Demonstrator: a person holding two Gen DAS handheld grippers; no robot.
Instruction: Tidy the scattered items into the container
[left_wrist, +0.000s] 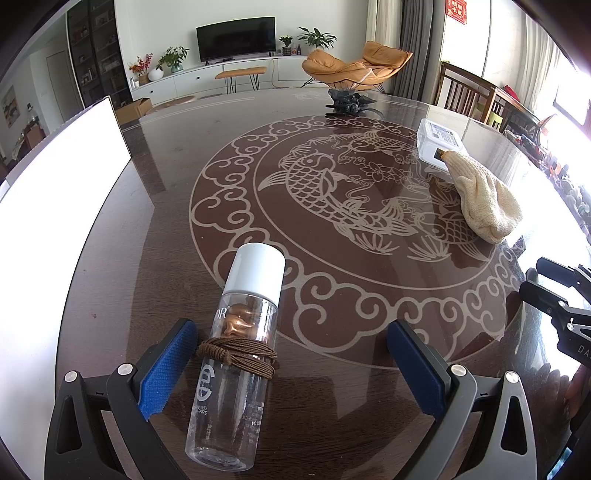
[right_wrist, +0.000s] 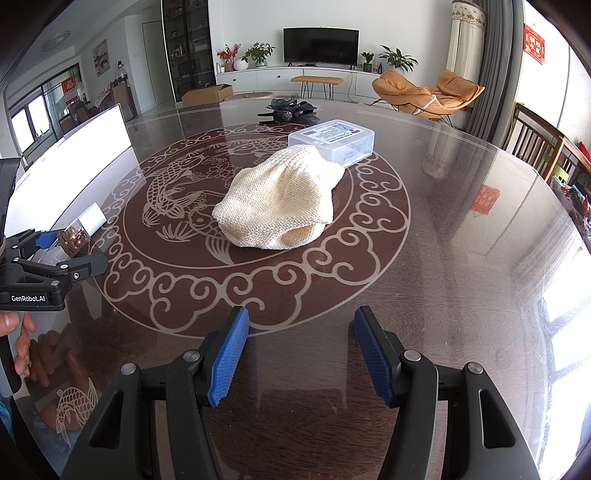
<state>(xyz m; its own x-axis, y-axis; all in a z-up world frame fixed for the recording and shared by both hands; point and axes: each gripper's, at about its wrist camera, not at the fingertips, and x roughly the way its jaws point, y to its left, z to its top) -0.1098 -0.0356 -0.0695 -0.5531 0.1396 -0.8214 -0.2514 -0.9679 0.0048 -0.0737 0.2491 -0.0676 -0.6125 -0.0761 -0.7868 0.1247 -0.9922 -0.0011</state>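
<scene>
Living room seen behind: TV (right_wrist: 320, 45) on a white sideboard, orange lounge chair (right_wrist: 424, 92). Glossy dark bench (right_wrist: 461, 258) with a pale koi-and-cloud medallion under glass.

A clear plastic bottle (left_wrist: 236, 354) with a white cap (left_wrist: 258, 269) is laid on its side near the bench's left part, cap pointed away from the left camera. Copper-coloured pieces are seen inside near the neck; a brown cord (left_wrist: 236, 354) is wound around the body. The bottle is placed between the fingers of the left gripper (left_wrist: 291, 365), just beside the left pad (left_wrist: 170, 369), well apart from the right pad; fingers spread, nothing clamped.

A cream knitted cloth (right_wrist: 277, 203) is slumped on the medallion's centre, with its far edge just beside or touching a clear lidded plastic box (right_wrist: 332, 142) carrying a printed label; contact cannot be told. A dark clip-like ornament (right_wrist: 291, 109) is set beyond the box.

The right gripper (right_wrist: 299, 354) is held over bare bench short of the cloth, fingers released and empty.

A white panel (left_wrist: 62, 177) is stood along the left edge. Wide bare surface is left to the right and in front; wooden chairs (right_wrist: 535, 147) are set at the right rim.
</scene>
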